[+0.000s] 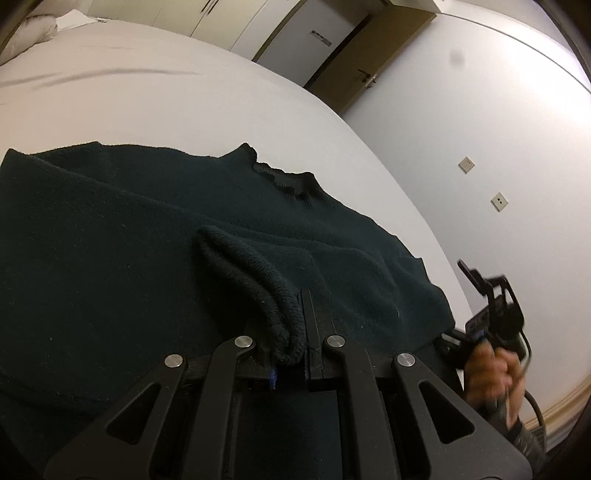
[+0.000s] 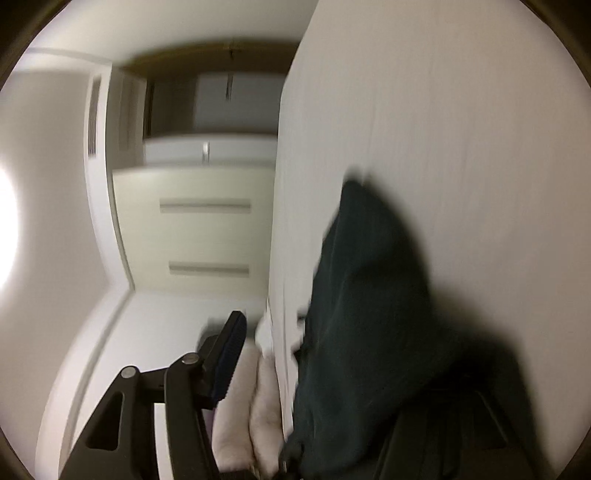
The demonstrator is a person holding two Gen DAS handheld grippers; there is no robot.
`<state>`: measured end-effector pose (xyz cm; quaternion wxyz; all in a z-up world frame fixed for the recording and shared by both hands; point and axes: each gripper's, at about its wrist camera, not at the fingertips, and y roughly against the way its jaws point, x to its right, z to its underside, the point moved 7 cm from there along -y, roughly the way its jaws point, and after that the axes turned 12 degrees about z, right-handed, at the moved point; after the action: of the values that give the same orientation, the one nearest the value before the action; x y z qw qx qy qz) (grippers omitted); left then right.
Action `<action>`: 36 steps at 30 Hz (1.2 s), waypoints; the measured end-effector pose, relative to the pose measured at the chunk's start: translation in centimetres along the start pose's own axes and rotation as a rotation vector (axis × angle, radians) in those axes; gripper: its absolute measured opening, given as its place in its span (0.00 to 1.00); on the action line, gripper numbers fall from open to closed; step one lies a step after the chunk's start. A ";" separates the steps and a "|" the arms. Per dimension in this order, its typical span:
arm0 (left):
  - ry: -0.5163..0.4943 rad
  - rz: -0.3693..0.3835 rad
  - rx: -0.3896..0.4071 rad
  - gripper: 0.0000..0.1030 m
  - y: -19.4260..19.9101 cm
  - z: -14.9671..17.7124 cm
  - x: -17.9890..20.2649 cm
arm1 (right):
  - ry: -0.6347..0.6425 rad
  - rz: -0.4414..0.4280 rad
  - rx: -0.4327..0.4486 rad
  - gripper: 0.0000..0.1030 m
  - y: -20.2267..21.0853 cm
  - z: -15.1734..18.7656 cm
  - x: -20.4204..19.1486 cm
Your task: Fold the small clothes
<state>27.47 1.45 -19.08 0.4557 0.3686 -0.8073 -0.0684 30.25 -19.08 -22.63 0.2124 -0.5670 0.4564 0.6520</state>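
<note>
A dark green knit sweater [image 1: 122, 236] lies spread on the white bed [image 1: 166, 99], its collar [image 1: 284, 181] toward the far side. My left gripper [image 1: 291, 332] is shut on the ribbed cuff of a sleeve [image 1: 255, 280] that lies folded over the sweater's body. My right gripper [image 1: 491, 314] is at the sweater's right edge, held in a hand. In the blurred, sideways right wrist view its jaws stand wide apart: one finger [image 2: 229, 358] is clear of the cloth, the other is hidden by the sweater [image 2: 369, 314].
A pillow [image 1: 33, 29] lies at the bed's far left corner. Cabinets [image 1: 229, 22] and a brown door [image 1: 365, 59] stand beyond the bed. A white wall with sockets [image 1: 498, 201] is on the right. Pale folded fabric [image 2: 251, 406] shows beside the bed edge.
</note>
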 end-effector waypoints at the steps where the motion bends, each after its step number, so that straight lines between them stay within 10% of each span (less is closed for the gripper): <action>1: 0.008 0.004 0.003 0.08 -0.1 -0.1 -0.1 | 0.027 0.009 -0.004 0.66 -0.3 0.6 -0.5; 11: -0.066 0.019 0.142 0.08 3.1 -3.3 1.5 | 0.061 -0.056 0.064 0.69 -0.6 -2.9 -2.9; 14: -0.040 -0.061 0.062 0.08 1.8 -2.3 -0.3 | 0.077 -0.020 0.027 0.66 -1.8 -2.7 -1.5; 17: 0.054 -0.090 -0.046 0.08 0.2 -0.1 -2.5 | 0.005 -0.028 0.011 0.39 -1.9 -2.7 1.2; 36: 0.258 -0.057 -0.246 0.13 2.5 0.4 -4.6 | -0.117 -0.021 -0.096 0.61 4.3 1.9 3.2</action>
<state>27.24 6.15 -21.39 0.5950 0.3385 -0.7170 -0.1316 24.99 -20.40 -24.23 0.2181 -0.5420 0.4055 0.7030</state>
